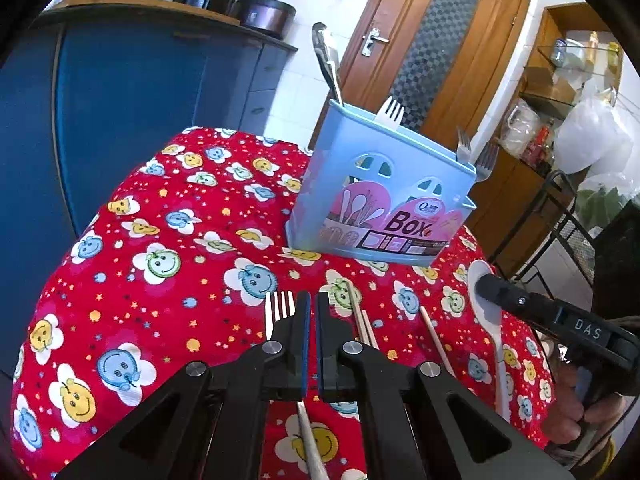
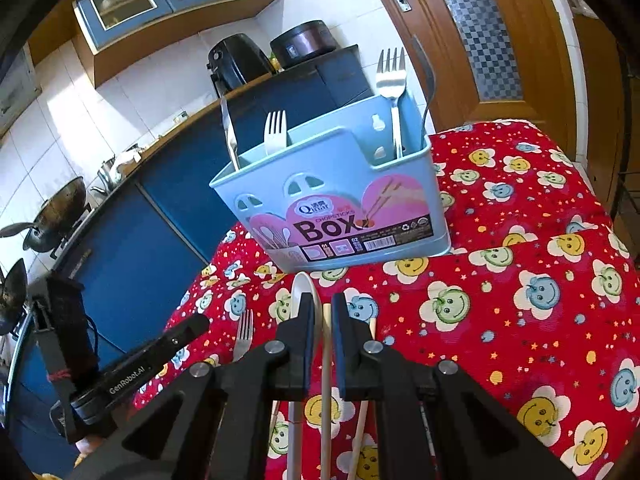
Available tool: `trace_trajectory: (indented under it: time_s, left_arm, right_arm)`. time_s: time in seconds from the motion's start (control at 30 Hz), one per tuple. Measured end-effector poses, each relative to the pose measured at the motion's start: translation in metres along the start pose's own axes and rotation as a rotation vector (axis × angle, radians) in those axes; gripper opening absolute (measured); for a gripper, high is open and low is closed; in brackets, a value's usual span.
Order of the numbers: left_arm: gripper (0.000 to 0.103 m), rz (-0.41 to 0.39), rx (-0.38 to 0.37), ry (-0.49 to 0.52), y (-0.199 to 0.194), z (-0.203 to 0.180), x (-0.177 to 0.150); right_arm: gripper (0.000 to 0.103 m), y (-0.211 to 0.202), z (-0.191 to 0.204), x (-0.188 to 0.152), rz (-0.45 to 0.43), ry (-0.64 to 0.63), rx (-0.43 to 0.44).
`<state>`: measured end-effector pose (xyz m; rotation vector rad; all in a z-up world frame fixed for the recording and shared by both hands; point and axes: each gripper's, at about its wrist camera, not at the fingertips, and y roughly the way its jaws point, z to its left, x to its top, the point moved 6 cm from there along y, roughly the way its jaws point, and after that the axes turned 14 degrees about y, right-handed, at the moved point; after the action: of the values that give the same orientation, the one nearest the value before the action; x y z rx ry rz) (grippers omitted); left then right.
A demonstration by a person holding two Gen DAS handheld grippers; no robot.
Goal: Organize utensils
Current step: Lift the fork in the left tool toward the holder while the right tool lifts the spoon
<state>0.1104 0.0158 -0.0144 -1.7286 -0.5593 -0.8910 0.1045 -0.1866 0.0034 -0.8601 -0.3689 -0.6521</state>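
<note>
The counter (image 1: pixel 160 200), covered in a red cloth printed with smiling flowers, carries a pale blue utensil holder (image 1: pixel 380 208) standing upright near its far edge. The holder's pink label reads "Box" in big dark letters with "CHOPSTICKS" in small print above it; the brand mark beginning with "Q" is too small to read in full. A white plastic fork (image 1: pixel 390 114), metal forks (image 1: pixel 464 144) and a long metal handle (image 1: pixel 326 52) stand in the holder, ends up. The right gripper (image 2: pixel 323 300), marked "DAS" on its side, has its fingers nearly together, pinching the side of the bowl of the white spoon (image 1: pixel 497 344). The spoon lies toward the counter's right edge, its long axis running near to far, bowl toward the holder and handle back toward the near edge, under the gripper body. The left gripper (image 1: pixel 313 296), lettered "GenRobot.AI", has its fingers pressed together with nothing seen between them. A metal fork (image 1: pixel 280 306) lies lengthwise beneath it, with its tines showing just left of the fingers and pointing to the far edge. Pale chopsticks (image 1: pixel 366 328) lie on the cloth between the two grippers, also pointing roughly toward the holder.
</note>
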Motion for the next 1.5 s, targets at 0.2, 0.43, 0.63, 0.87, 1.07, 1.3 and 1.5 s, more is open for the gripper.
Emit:
trace_trajectory:
  time_s: [0.2,0.43,0.63,0.87,1.07,1.3,1.5]
  left_arm:
    - [0.002,0.068,-0.027,0.010,0.010,-0.002,-0.006]
    - [0.014,0.137,0.006,0.019,0.025,0.005,-0.020]
    - [0.033,0.185,0.032,0.019,0.042,0.017,-0.028]
    - [0.033,0.198,0.033,0.066,0.054,0.011,-0.021]
    - [0.007,0.193,0.006,0.079,0.057,-0.001,-0.019]
    - [0.002,0.152,-0.010,0.086,0.045,-0.011,-0.017]
    - [0.002,0.174,0.008,0.145,0.045,-0.022,-0.018]
  right_arm:
    - [0.010,-0.005,0.000,0.001,-0.010,0.003,0.005]
    - [0.010,-0.005,0.000,-0.002,-0.005,0.002,0.004]
    - [0.010,-0.004,-0.001,-0.005,-0.001,0.004,0.006]
    - [0.010,-0.002,-0.002,-0.008,0.002,0.010,0.006]
    - [0.010,-0.003,-0.002,-0.007,-0.001,0.012,0.004]
    - [0.010,-0.006,-0.004,-0.004,-0.011,0.019,0.007]
    - [0.010,-0.006,-0.004,-0.004,-0.012,0.019,0.005]
